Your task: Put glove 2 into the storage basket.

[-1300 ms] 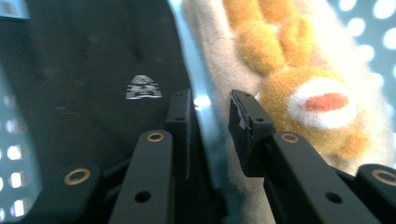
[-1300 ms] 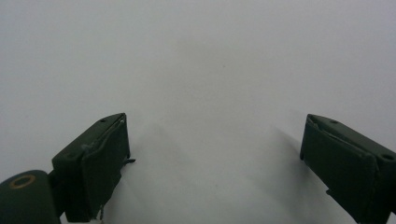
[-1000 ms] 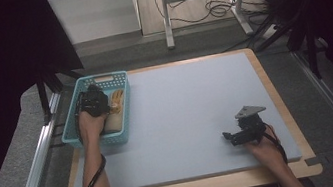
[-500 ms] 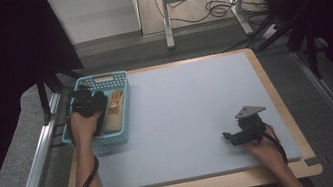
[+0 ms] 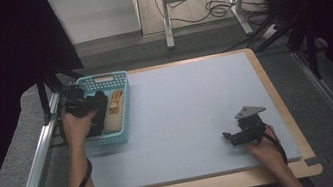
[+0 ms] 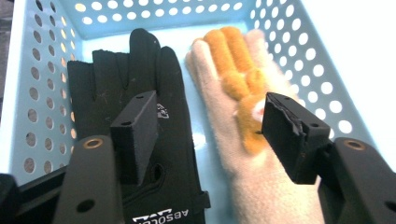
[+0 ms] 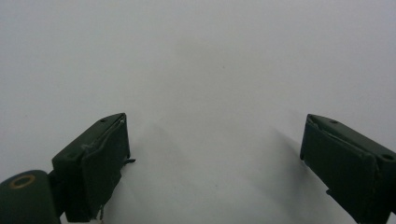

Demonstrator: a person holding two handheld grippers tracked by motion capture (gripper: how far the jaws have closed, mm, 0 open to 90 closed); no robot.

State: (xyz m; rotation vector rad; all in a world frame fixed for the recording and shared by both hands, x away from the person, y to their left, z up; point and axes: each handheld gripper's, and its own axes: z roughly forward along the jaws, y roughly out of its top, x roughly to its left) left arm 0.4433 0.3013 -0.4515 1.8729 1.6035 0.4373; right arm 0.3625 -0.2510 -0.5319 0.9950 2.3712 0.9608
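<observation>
1. The left claw [image 6: 205, 135] hangs over the blue basket [image 6: 322, 70], jaws part-way apart after just opening, nothing between them; the black glove [image 6: 135, 107] lies just below and ahead of its left-hand jaw in the left gripper view, the cream and orange glove [image 6: 243, 116] below and ahead of the other jaw.
2. Both gloves run lengthwise away from the claw, cuffs nearest the jaws and fingers toward the far wall of the basket – the gap between the jaws sits over the strip of basket floor that parts them.
3. The left hand [image 5: 78, 128] is by far the nearer; the right claw [image 5: 234, 137] rests well apart on the pale mat [image 5: 191, 104], jaws wide and empty.
4. The black glove is flat and smooth, with white lettering at the cuff; the other is fuzzy cream with orange fingers – both lie side by side, touching or nearly so.
</observation>
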